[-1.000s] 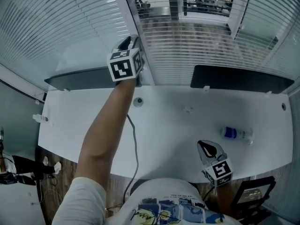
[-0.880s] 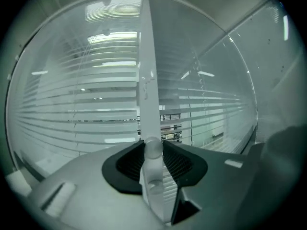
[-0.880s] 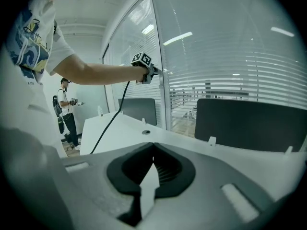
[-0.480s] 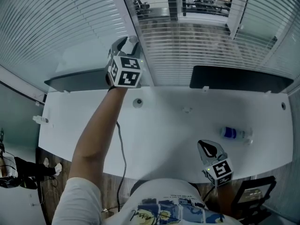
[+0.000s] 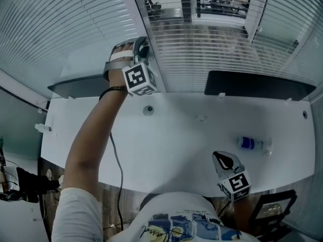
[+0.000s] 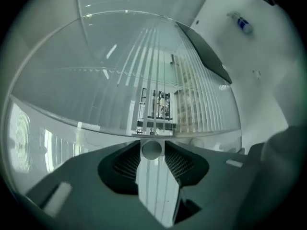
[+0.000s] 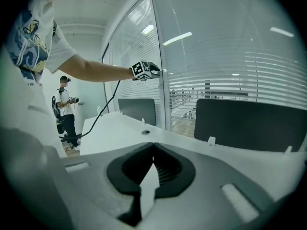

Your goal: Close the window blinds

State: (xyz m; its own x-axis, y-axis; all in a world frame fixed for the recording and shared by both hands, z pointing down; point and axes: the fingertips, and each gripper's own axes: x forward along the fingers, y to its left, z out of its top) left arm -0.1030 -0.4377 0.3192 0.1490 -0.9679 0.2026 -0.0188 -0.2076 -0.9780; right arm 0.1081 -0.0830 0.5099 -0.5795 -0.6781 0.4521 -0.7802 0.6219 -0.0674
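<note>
1. Firstly, head view. The left gripper (image 5: 142, 48) is raised to the window post (image 5: 132, 14) that parts two panes, above the far edge of the white desk (image 5: 171, 140). The blinds (image 5: 212, 49) hang across the panes on both sides. Their slats (image 5: 65, 19) lie partly open, and the room beyond shows through the gaps. The right gripper (image 5: 222, 159) hangs low at the near desk edge, well apart from the window. A bottle (image 5: 254, 143) lies on the desk near it.
2. Left gripper view. A pale round knob (image 6: 152, 149), seen end-on, sits between the jaw tips and touches both. The jaws have just been closing and are clamped on it. Assessment: this is likely the tilt control of the blinds, and the closing is under way, not finished. The knob looks small, rigid, smooth and light. The place to hold it is square across its rim, firmly enough that the pads do not slip as it is rotated about its axis. The slats look thin, light and easily kinked, and seem to sit behind glass, so they are no place to take hold.
3. Right gripper view. The jaws meet at their tips with nothing between them. This tool is idle and points across the desk towards the glass.
</note>
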